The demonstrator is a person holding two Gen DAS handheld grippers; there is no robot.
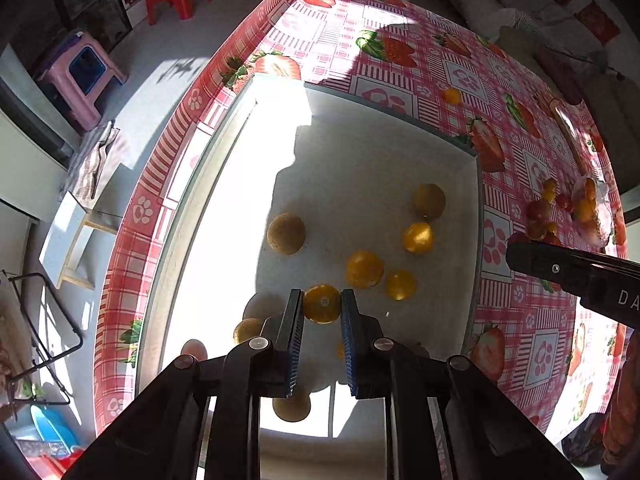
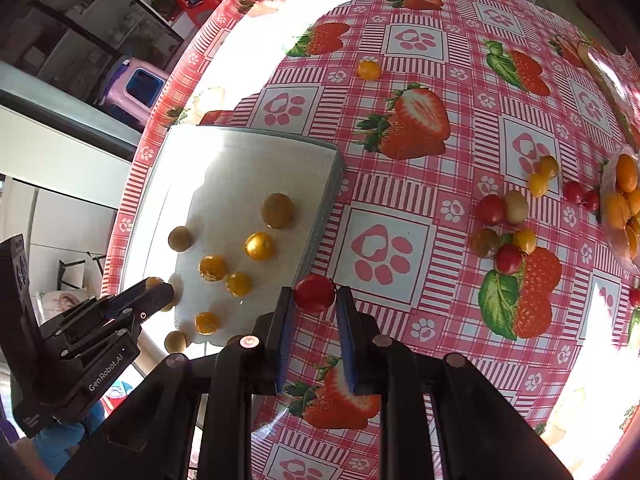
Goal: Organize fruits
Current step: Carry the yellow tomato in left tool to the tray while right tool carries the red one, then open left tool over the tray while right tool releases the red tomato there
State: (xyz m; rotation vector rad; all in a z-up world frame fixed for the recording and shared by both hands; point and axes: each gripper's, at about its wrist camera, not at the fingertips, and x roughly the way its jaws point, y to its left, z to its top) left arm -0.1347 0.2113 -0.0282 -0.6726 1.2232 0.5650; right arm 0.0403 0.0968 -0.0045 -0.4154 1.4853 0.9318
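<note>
Fruits here are small cherry tomatoes, and each gripper has one. The left gripper point(image 1: 322, 306) is clenched on a yellow tomato point(image 1: 322, 303), carried above the white tray point(image 1: 224, 168), where other yellow tomatoes point(image 1: 364, 269) and duller brownish round fruits point(image 1: 286, 233) already lie apart from one another. The right gripper point(image 2: 314, 300) pinches a red tomato point(image 2: 314, 293) over the strawberry-print tablecloth point(image 2: 400, 184), just beside the tray's near edge. Farther out on the cloth, a loose cluster of red and yellow tomatoes point(image 2: 508, 232) waits near a clear dish point(image 2: 624, 208) holding orange ones.

These fruits are likely light, smooth-skinned and easily split, and they will roll once set down. A light pinch across the widest part, as both pairs of pads have now, seems safest.
</note>
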